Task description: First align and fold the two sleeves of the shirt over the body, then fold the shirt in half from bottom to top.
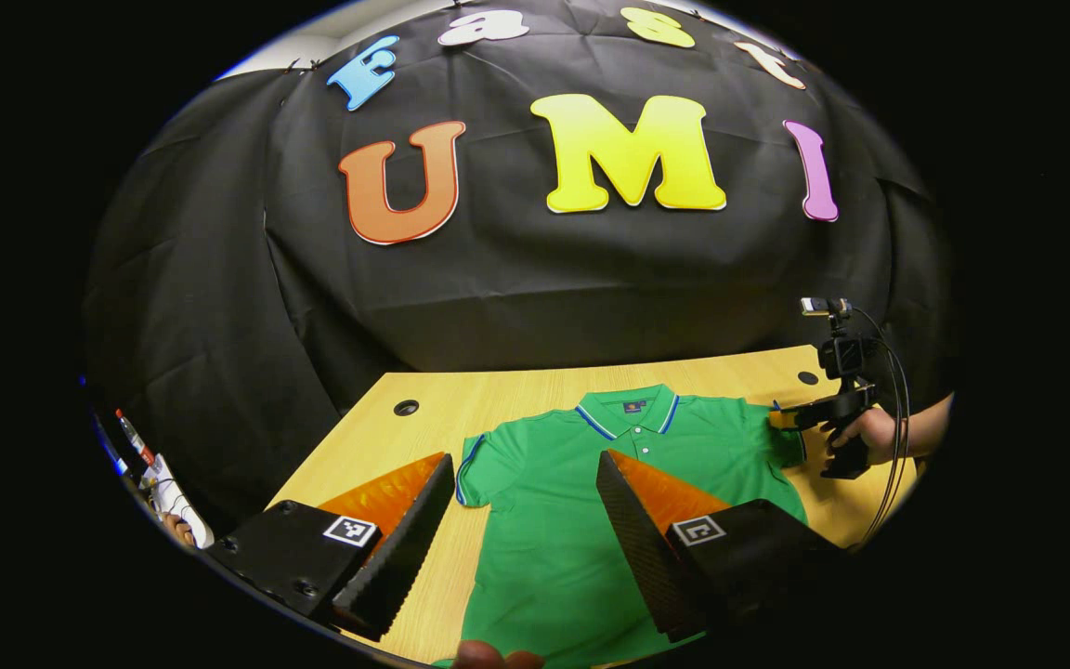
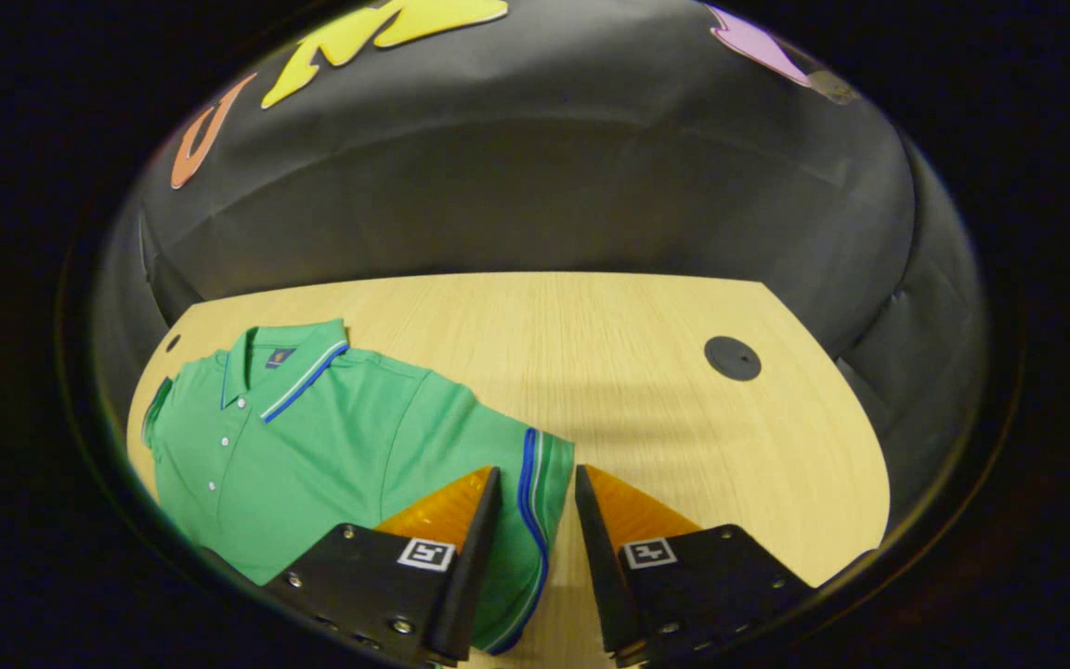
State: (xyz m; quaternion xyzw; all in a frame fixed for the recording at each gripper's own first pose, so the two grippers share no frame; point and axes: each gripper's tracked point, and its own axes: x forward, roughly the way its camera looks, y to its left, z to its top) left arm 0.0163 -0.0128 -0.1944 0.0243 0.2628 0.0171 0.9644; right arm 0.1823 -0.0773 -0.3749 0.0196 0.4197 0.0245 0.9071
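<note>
A green polo shirt lies flat and face up on the wooden table, collar toward the far wall, both short sleeves spread out. My left gripper hovers open and wide over the shirt's left sleeve and chest, holding nothing. In the left gripper view a hand holds my right gripper at the other sleeve. In the right gripper view that sleeve's blue-striped cuff lies between the fingers of my right gripper. The jaws stand narrowly apart around the cuff, with a gap still showing on each side.
The table has round cable holes near its far corners. Bare wood stretches to the right of the shirt. Small items sit off the table's left edge. Black cloth hangs behind the table.
</note>
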